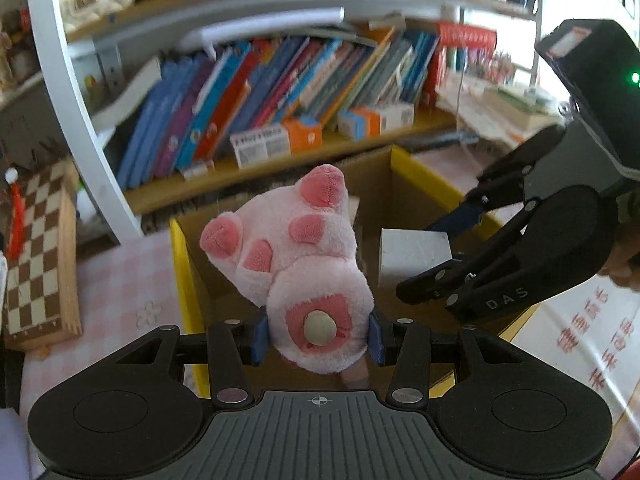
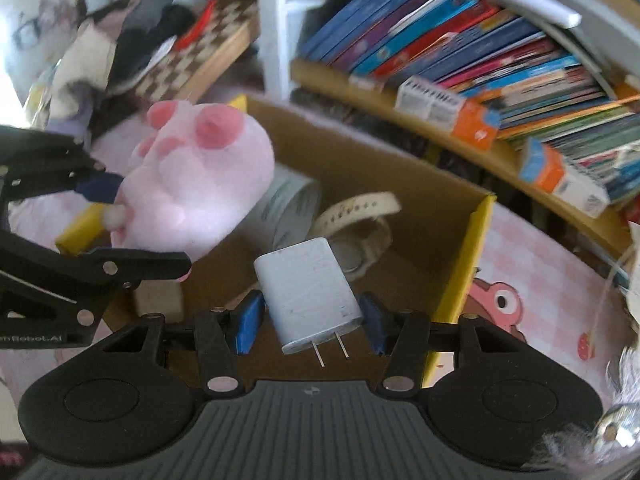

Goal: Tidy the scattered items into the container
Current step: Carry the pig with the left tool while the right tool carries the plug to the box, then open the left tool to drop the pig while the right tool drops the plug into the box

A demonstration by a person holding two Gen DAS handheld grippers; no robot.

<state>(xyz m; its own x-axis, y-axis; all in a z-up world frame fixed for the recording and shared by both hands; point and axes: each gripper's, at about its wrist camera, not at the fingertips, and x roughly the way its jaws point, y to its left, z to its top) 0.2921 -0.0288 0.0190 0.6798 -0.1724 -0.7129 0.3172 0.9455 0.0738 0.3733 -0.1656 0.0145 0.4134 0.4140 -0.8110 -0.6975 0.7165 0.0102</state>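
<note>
Book spines at 1 o'clock blurred, titles unreadable. Grey furry object at 4 o'clock cut by edge, identity unclear. Plush toy face hidden.

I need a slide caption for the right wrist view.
Right gripper holds a white charger over the cardboard box.

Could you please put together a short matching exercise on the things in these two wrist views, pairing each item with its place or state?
Column one:
1. pink plush toy
2. white charger plug
3. wristwatch
4. chessboard

Column two:
A. lying inside the cardboard box
B. clamped in the left gripper
C. propped up beside the bookshelf, outside the box
D. clamped in the right gripper, prongs toward the camera

Pairs: 1-B, 2-D, 3-A, 4-C.
</note>
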